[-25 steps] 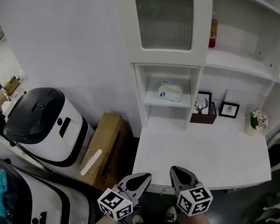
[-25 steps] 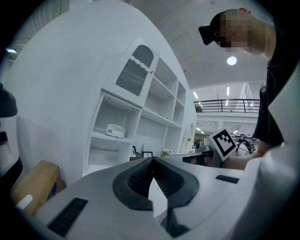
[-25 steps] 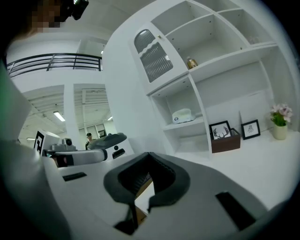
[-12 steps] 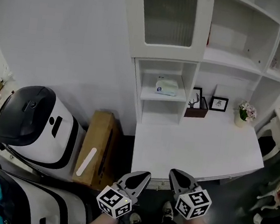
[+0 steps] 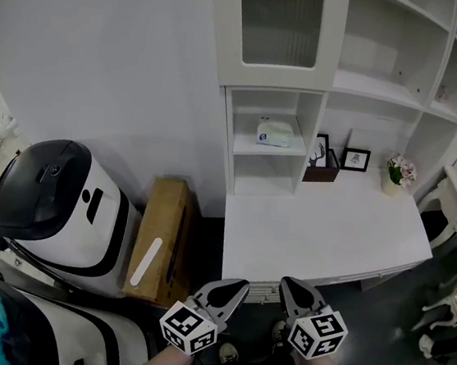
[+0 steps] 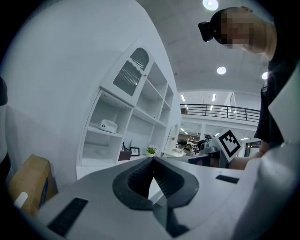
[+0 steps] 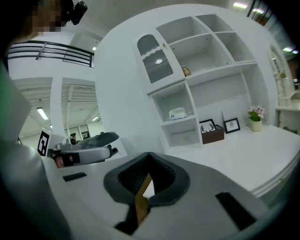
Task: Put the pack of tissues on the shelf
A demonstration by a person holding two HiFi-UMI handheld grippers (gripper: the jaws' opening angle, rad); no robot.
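I hold the left gripper (image 5: 232, 289) and right gripper (image 5: 291, 285) low, near my body, side by side, both pointing at the far side; each one's jaws meet at the tips, gripping nothing

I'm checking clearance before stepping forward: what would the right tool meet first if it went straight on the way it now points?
Nothing close: the right tool points over the white desk toward the shelf unit holding the pack of tissues. Probably the unit's lower cubby first, though depth is unclear.
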